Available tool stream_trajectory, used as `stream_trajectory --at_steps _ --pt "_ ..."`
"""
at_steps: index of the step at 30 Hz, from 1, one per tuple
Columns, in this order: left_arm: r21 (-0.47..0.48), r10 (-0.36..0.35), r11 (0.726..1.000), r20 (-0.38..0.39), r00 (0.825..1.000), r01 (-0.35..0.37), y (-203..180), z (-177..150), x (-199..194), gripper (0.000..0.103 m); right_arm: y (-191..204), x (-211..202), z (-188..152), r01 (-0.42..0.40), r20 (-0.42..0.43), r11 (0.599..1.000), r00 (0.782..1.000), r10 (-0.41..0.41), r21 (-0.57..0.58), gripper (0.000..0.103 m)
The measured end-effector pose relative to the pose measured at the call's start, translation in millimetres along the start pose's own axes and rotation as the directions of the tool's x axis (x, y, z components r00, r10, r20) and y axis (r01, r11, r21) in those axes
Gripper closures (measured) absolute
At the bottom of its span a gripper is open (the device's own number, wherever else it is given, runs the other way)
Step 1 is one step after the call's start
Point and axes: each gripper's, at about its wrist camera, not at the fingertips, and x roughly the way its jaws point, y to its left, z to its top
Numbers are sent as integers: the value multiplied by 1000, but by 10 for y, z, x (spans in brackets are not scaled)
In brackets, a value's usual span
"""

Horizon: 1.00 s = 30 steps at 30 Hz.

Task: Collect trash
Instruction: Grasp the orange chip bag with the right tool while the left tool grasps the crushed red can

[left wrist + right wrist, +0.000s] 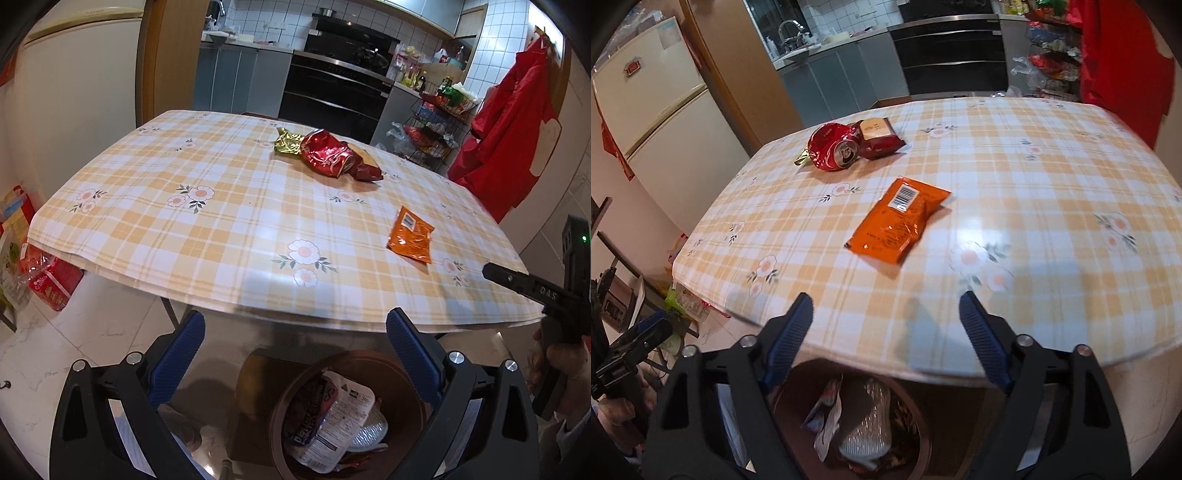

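Table [155, 229]: rectangular, covered w/ glossy yellow-and-white checked cloth, flower print.

Items on table:
- Crushed red aluminium drink can [327, 153], lying on its side at far part of table, open top end visible in right wrist view [834, 147].
- Crumpled gold-green foil wrapper [288, 142], touching can on the side away from the dark red packet; mostly hidden behind can in right wrist view.
- Dark red snack packet w/ tan panel [879, 136], flat, touching can on its other side; in left wrist view only its edge shows [367, 170].
- Flat orange plastic sachet w/ white barcode label [901, 221], lying alone, well apart from the can group, nearer the front edge; also at right in left wrist view [412, 236].

Below table edge:
- Round brown bin [291, 391], on floor under front edge. Contents: printed wrappers, clear crinkled plastic. Seen also in right wrist view [923, 439].

Grippers:
- Left gripper [295, 354]: black frame, blue ribbed pads, jaws spread wide, nothing between them; held over bin, short of table edge.
- Right gripper [886, 328]: same build, jaws spread wide, holding nothing; tips over front edge of table, orange sachet ahead between the finger lines, not touched.

Surroundings: cream fridge [661, 107], black oven [332, 96], red garment hanging at right [509, 140].
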Motion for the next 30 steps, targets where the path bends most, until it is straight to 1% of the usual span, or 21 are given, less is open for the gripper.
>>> stream_trajectory --at_steps 1,3,6,9,10,13,15,18,21,26,28,30 --pt "0 4 1000 -4 1000 -4 14 32 55 7 1 106 51 -5 -9 1000 1000 5 -15 29" --pt "1 9 1000 -8 1000 -9 29 83 141 7 0 317 147 2 -29 999 1000 -3 -43 40" --pt "7 16 1000 -16 1000 -16 27 179 301 7 -73 574 284 11 -42 999 999 -13 -31 47" --pt "14 10 1000 -20 1000 -9 14 285 428 7 -209 841 429 27 -57 999 998 -26 21 51" --pt "20 5 1000 -18 1000 -5 2 344 482 7 -251 932 476 44 -63 998 997 -42 35 53" --pt "37 -4 999 -10 1000 4 -13 521 617 7 -324 1080 562 57 -68 997 996 -53 54 64" --pt "47 -18 999 0 1000 18 -30 684 723 7 -348 1137 603 54 -69 997 996 -50 55 79" --pt "80 -28 996 20 999 26 -65 954 908 7 -381 1141 640 43 -50 998 998 -40 51 83" --pt "114 -45 993 39 998 40 -113 1244 1133 8 -457 1097 661 23 -26 998 999 -21 64 84" --pt "213 -66 976 84 994 47 -243 1763 1607 19 -626 965 682 -2 13 992 1000 0 123 85" --pt "208 -78 977 103 992 55 -244 1958 1836 24 -682 902 673 -6 25 990 1000 3 141 85" --pt "198 -73 979 95 993 53 -248 2140 2107 28 -731 849 657 -5 31 989 1000 0 150 85"
